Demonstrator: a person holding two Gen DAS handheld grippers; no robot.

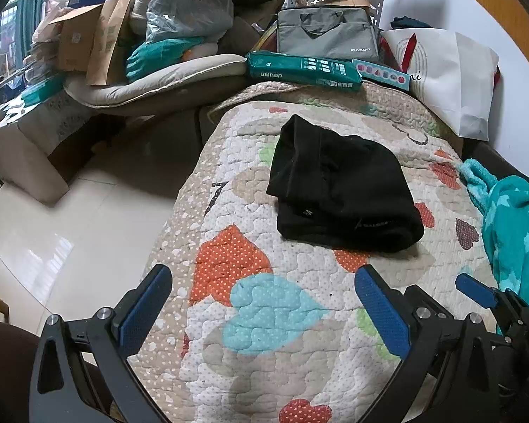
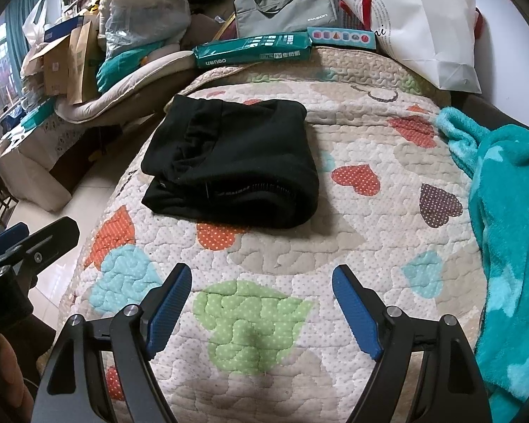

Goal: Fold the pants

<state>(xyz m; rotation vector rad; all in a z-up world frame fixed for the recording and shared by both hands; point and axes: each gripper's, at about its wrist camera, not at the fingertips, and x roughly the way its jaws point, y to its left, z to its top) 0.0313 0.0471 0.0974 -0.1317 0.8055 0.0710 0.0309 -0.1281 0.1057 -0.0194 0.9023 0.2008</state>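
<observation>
Ahead of both your sets of jaws spreads the quilted bedspread (image 1: 264,317), patterned with dotted hearts in orange, blue, green and brown. On it, well beyond your fingertips, the black pants (image 1: 342,190) lie folded into a compact, thick bundle, layers stacked, a ribbed band along the near edge and small pale logos too blurred to read. From your right gripper (image 2: 261,303) the bundle sits ahead and to the left; from your left gripper (image 1: 264,310) it sits ahead and slightly right. Both grippers are released, jaws spread wide, grasping nothing, above the bedspread.

To the right of your right jaws lies a fluffy teal blanket (image 2: 504,232). Far ahead a white paper bag (image 2: 426,28) leans, beside a grey laptop bag (image 1: 328,31) marked "IPASON". In front of that lies a green paper ream (image 1: 299,70) printed "deli", upside down.
</observation>
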